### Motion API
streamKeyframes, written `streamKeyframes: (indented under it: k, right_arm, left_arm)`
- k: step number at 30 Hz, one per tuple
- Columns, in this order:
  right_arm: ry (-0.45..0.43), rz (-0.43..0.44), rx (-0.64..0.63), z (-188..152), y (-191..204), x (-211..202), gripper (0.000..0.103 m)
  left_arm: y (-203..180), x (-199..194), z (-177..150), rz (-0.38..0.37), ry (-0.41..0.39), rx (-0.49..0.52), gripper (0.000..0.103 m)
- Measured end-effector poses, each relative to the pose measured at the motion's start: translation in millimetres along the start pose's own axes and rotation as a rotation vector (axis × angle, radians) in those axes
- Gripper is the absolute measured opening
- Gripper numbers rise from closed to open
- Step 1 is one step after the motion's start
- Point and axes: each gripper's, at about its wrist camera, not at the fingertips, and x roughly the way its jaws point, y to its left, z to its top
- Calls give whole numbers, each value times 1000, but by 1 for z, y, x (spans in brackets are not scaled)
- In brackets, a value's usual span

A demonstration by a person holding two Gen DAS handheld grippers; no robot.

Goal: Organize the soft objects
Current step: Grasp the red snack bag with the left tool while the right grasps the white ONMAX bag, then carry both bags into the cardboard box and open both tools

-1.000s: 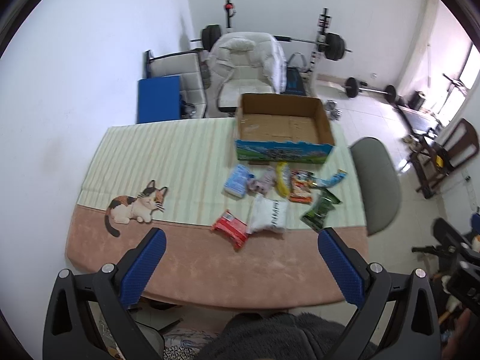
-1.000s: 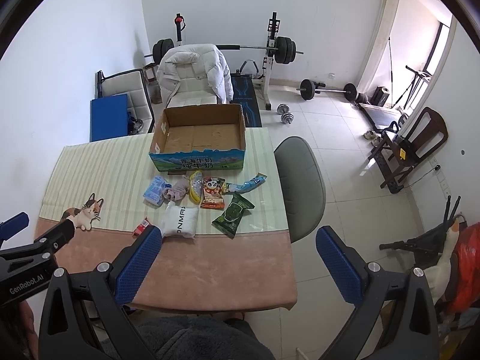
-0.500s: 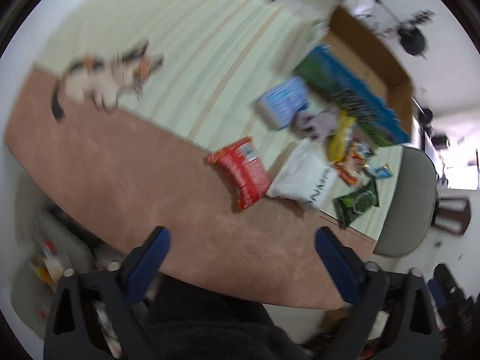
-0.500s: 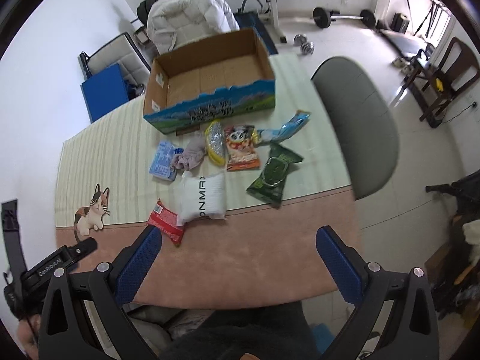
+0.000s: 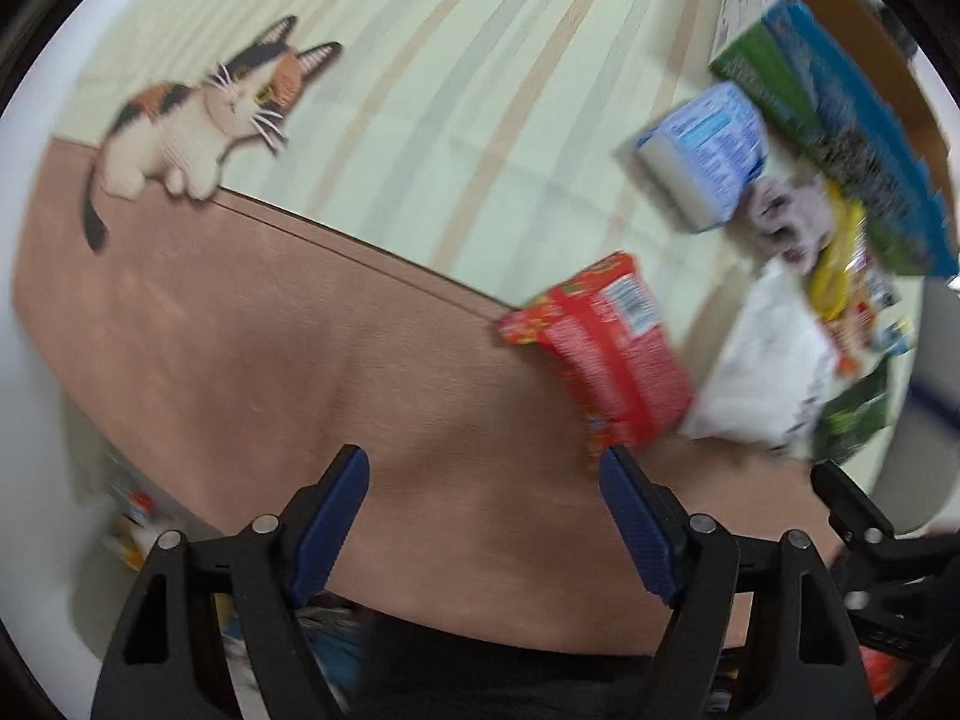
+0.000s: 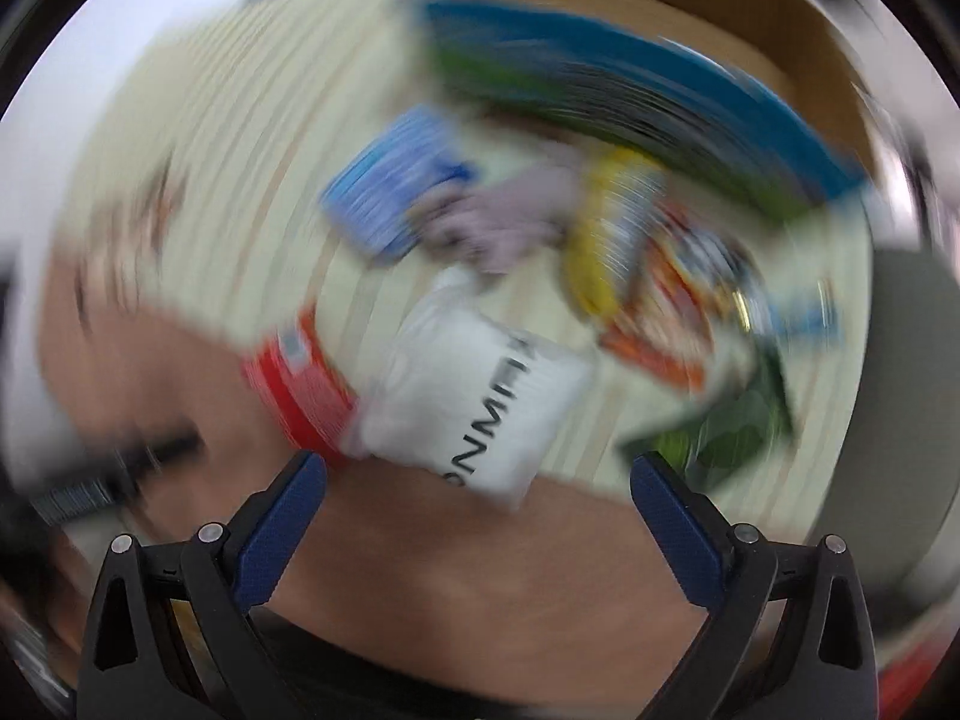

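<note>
Brown table border (image 5: 252,360) lies bare beside red packet (image 5: 612,354).

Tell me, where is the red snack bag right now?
In the left wrist view the red snack bag lies right of centre on the tablecloth's brown border, against the white packet.

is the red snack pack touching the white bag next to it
Touching. In the left wrist view the red snack pack lies right against the white bag with no tablecloth showing between them; the bag's edge seems to overlap it. The blurred right wrist view agrees.
</note>
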Motion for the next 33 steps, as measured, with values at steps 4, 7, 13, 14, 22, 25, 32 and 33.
streamKeyframes:
  k: [4,7,13,14,22,25,32,33]
  right_arm:
    - [53,-185,-406,3,41,42,103]
    - [119,-177,-516,12,45,80,103]
    - [188,4,-278,35,4,118,93]
    - [197,32,-189,38,-12,118,89]
    - [263,265,345,15,-107,142,87]
    - [261,276,367,19,-116,150,88]
    - [237,298,372,-3,-130,134,88]
    - [238,294,368,-2,-133,138,89]
  left_arm:
    - [6,17,-6,23,47,-52,77]
    - [5,31,-5,34,87,-74,77]
    - [-6,46,15,-52,144,-141,77]
    - [-8,47,18,-80,154,-164,77]
    - [-33,90,72,-151,214,-290,68]
    - [-49,93,85,-51,192,-179,52]
    - [-97,100,82,225,140,250,50]
    - [-95,103,84,212,150,217,50]
